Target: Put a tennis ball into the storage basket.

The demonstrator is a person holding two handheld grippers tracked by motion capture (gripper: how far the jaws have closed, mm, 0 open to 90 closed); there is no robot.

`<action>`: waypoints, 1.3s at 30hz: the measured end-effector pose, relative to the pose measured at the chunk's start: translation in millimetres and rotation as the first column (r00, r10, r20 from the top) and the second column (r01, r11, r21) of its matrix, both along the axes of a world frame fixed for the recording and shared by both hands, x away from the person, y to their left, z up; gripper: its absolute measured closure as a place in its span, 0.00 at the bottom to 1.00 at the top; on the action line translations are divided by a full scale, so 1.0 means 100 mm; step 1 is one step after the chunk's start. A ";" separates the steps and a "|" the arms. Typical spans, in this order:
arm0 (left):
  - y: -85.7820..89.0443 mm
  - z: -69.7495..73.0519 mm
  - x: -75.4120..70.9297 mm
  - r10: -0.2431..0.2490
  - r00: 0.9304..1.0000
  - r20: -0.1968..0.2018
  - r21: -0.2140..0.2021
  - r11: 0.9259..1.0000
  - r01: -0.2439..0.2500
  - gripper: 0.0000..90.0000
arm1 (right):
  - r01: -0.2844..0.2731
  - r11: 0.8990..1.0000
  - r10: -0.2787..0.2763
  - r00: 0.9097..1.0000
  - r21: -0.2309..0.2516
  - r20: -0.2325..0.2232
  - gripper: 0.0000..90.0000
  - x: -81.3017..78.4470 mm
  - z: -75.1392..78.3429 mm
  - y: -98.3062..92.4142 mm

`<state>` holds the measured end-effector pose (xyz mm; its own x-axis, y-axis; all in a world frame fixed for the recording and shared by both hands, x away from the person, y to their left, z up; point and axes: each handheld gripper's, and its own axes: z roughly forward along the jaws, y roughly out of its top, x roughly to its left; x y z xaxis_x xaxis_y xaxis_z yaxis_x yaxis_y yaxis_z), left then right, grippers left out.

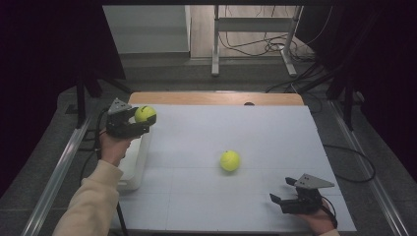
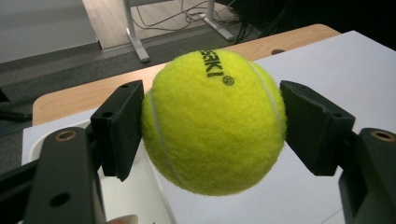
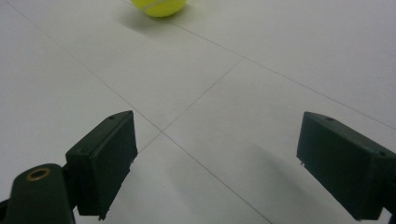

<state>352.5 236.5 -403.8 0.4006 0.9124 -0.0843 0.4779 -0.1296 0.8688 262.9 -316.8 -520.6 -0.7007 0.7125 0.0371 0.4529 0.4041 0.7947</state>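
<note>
High view: two tennis balls — one (image 1: 145, 114) gripped, one (image 1: 229, 160) loose.

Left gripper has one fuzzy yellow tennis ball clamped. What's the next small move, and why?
Probably lower the left gripper toward the white rectangular bin just below and open there: its held yellow tennis ball hangs over the bin's far end. The right gripper stands open near the second yellow tennis ball lying on the white table.
</note>
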 end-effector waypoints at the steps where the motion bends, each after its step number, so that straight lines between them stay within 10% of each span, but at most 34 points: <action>1: 0.02 -0.01 0.02 0.011 1.000 -0.008 0.005 1.000 -0.011 0.30 | 0.000 1.000 0.000 1.000 0.001 0.000 0.14 0.00 0.00 0.00; 39: 0.38 -0.20 0.42 0.150 0.981 -0.124 0.056 0.988 -0.144 0.30 | 0.000 1.000 0.000 1.000 -0.005 -0.003 0.14 0.00 -0.01 0.00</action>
<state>394.1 274.6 -424.2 0.2500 0.9648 -0.0821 0.6011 -0.0882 0.7943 263.3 -316.9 -521.3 -0.7007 0.7126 0.0354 0.4552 0.4083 0.7912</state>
